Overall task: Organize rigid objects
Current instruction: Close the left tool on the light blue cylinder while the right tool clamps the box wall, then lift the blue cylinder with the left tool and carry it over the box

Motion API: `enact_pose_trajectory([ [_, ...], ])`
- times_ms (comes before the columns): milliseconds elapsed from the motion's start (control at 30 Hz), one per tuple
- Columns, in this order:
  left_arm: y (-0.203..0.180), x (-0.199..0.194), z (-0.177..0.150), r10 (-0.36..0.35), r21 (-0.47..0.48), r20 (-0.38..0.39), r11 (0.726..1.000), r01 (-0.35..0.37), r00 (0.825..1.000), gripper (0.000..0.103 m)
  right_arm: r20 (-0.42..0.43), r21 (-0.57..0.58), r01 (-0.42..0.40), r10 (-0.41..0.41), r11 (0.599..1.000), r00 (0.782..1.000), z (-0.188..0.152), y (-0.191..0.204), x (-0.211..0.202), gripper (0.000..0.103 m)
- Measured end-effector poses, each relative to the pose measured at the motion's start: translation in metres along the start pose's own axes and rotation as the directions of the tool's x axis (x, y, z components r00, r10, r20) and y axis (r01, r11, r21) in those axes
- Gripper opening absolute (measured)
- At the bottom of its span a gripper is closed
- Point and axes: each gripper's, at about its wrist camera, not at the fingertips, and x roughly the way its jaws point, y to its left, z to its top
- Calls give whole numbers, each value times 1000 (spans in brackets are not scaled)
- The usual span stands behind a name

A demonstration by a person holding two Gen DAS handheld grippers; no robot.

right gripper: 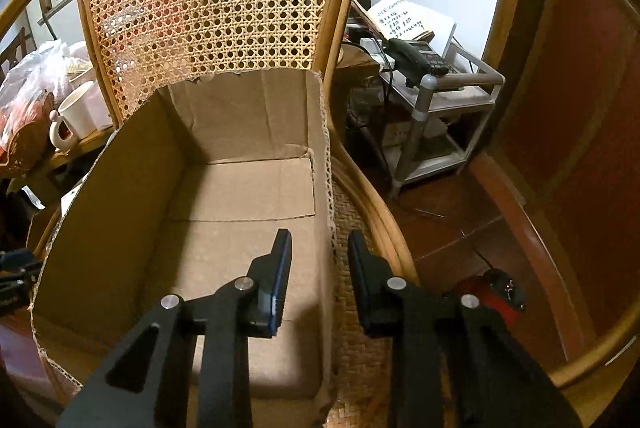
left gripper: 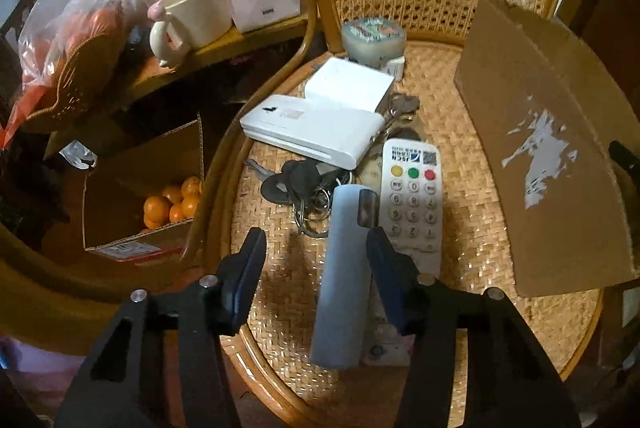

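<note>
On a rattan chair seat (left gripper: 480,228), the left gripper (left gripper: 316,240) straddles a pale blue bar (left gripper: 340,276), right pad touching, left pad apart, jaws open. Keys (left gripper: 304,184) lie at 11 o'clock, a remote (left gripper: 412,196) at 1 o'clock. The right gripper (right gripper: 318,248) straddles the box (right gripper: 120,188) wall, pads not touching it

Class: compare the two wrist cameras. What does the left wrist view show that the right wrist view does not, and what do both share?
Left only: pale blue cylindrical object, white keypad remote, bunch of dark keys.

Right only: bare inside floor of the brown cardboard box, black desk telephone.

Both: woven rattan chair, cream ceramic mug.
</note>
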Motion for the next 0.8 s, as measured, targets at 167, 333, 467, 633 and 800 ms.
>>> enact_pose_trajectory([
  [167,-3,11,1,-25,12,-26,1000,25,999,52,-7,-9,-1,1,1000,1000,0,2,1,31],
  [333,8,20,-3,-99,-70,-55,993,95,994,52,-14,-25,2,-2,1000,1000,-1,4,2,30],
  [467,-7,27,-13,-60,16,-79,998,61,995,45,-22,-24,6,-6,1000,1000,-2,1,3,31],
  [633,-5,28,-14,-103,9,-87,995,104,991,27,-36,-5,-6,5,1000,999,0,-1,7,18],
  [800,-9,9,-14,-88,44,-17,995,89,996,26,-44,-16,-10,10,1000,999,1,3,8,4],
])
